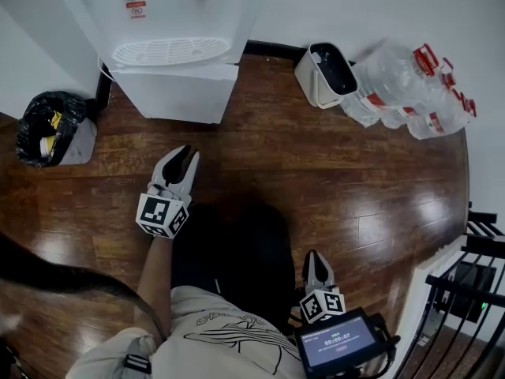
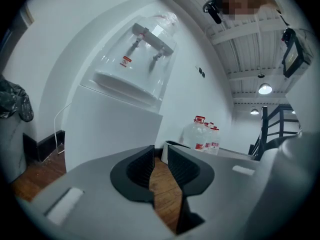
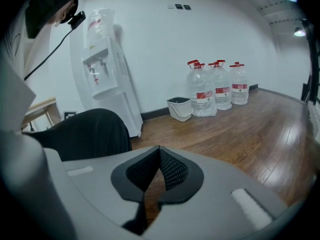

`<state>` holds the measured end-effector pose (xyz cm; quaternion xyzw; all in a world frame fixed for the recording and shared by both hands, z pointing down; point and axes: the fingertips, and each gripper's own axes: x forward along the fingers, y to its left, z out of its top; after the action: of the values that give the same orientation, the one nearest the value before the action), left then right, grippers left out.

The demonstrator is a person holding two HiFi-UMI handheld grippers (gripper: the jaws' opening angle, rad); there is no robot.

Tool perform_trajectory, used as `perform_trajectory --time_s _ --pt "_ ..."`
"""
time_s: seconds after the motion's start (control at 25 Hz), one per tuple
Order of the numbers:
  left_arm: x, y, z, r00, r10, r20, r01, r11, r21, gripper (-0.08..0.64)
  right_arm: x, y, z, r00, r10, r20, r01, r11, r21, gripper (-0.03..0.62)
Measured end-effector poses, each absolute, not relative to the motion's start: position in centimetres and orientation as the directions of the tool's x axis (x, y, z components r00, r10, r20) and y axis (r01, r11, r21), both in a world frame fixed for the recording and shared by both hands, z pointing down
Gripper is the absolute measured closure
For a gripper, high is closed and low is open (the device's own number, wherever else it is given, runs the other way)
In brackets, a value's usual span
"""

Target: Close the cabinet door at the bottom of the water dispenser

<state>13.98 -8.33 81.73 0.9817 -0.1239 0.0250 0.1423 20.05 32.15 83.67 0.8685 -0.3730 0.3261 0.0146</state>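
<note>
The white water dispenser (image 1: 177,46) stands against the far wall. Its bottom cabinet door (image 1: 175,95) lies flush with the body, and I see no gap round it. My left gripper (image 1: 189,153) hovers over the wood floor just in front of the door, pointing at it. In the left gripper view the dispenser (image 2: 112,124) fills the left, and the gripper (image 2: 160,150) stands a little open with only floor showing between its pads. My right gripper (image 1: 316,256) hangs low at the person's right side; in the right gripper view its pads (image 3: 160,150) meet at the tips, shut and empty.
A bin with a black bag (image 1: 49,129) stands left of the dispenser. Right of it are a white bin (image 1: 327,73) and several big water bottles (image 1: 410,93). A black stair rail (image 1: 473,290) is at the lower right. The person's dark knee (image 1: 237,243) lies between the grippers.
</note>
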Motion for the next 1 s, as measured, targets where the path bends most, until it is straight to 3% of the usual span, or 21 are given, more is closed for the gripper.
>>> perform_trajectory --time_s 0.16,0.4,0.72,1.0 --pt "15.7 -9.5 82.1 0.967 -0.249 0.060 -0.256 -0.931 0.262 0.478 19.6 33.5 83.6 0.504 -0.629 0.591 -0.685 -0.709 -0.170 0.589" --pt "16.9 -12.3 81.0 0.971 -0.233 0.046 -0.238 -0.960 0.148 0.554 19.4 36.1 83.9 0.536 -0.561 0.631 -0.610 -0.774 -0.170 0.589" --pt "18.9 -15.1 79.7 0.961 -0.276 0.011 -0.275 -0.954 0.117 0.555 21.3 36.1 84.4 0.591 -0.488 0.642 -0.568 -0.817 -0.098 0.589" --pt "23.3 -16.4 83.1 0.970 -0.214 0.112 -0.229 -0.964 0.135 0.555 20.2 37.1 82.9 0.629 -0.371 0.683 -0.439 -0.895 -0.082 0.589"
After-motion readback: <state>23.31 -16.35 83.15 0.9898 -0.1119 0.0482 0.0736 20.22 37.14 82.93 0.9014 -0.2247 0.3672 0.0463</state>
